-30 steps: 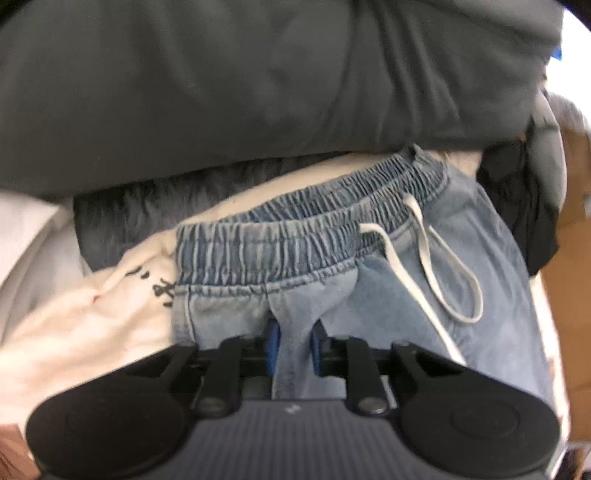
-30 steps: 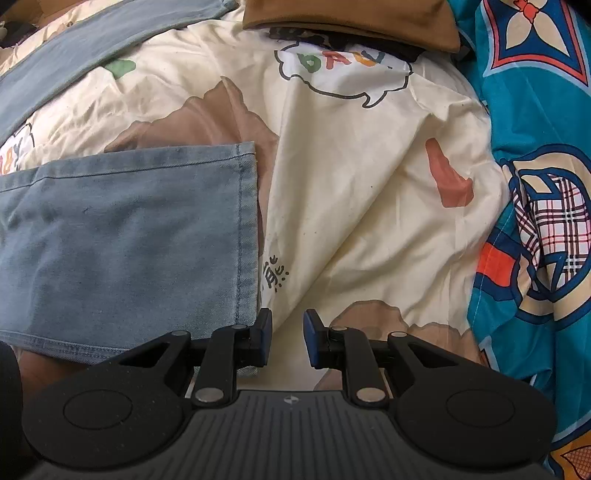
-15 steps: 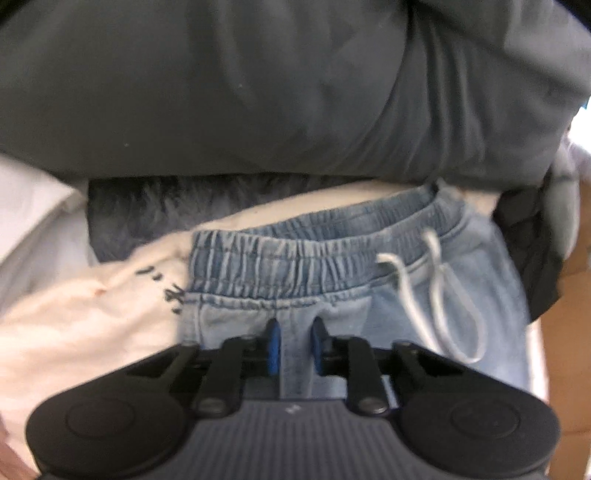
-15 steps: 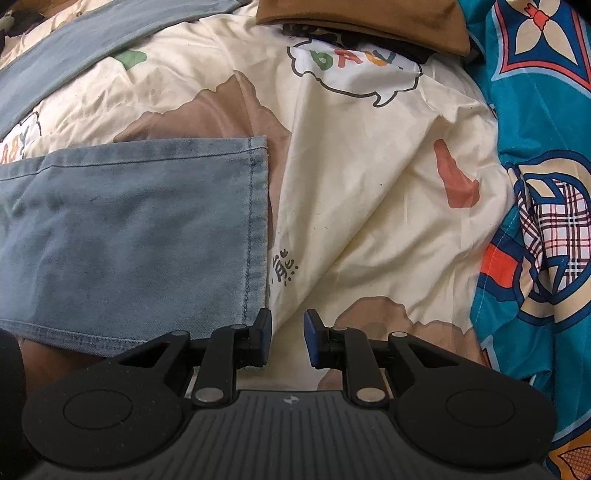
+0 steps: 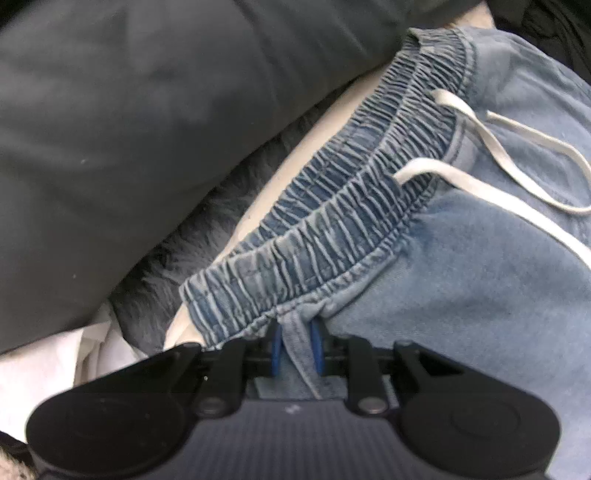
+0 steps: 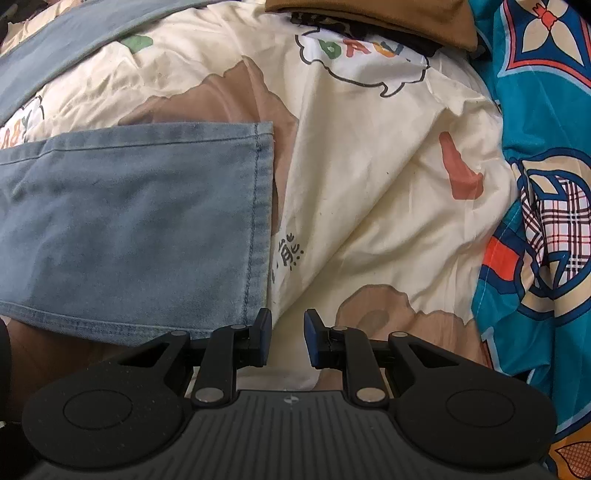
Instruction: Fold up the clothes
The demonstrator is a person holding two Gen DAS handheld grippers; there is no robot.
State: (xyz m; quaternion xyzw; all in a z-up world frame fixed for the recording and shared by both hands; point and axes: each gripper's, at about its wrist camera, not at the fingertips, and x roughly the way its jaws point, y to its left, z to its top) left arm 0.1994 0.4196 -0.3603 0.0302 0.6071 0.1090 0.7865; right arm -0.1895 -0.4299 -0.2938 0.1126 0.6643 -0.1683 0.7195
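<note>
The work surface is a bed covered by a cream cartoon-print sheet [image 6: 369, 177], with a teal patterned quilt [image 6: 546, 110] along its right side and a brown folded cloth [image 6: 369, 14] at the far edge. In the left wrist view a dark grey pillow [image 5: 129, 129] lies just beyond the waistband.

Task item: light-blue denim trousers [image 5: 480, 277], lying on the sheet. The elastic waistband [image 5: 332, 221] sits beside the pillow; a white drawstring [image 5: 480, 184] trails loose below the waistband. A leg hem [image 6: 258, 229] lies flat on the sheet in the right wrist view.

The left gripper [image 5: 295, 343] is clamped on a small pinch of denim just under the waistband, its jaws having parted slightly just now with the cloth between them. The right gripper [image 6: 287, 336] has its jaws apart and empty, hovering just right of the hem corner.

Risks noted:
- The left pinch is shallow (one ridge of cloth); any further loosening could drop the waistband mid-fold.
- The drawstring may snag or get folded in untidily.
- The right gripper, closing where it stands, would likely take sheet rather than hem.
</note>
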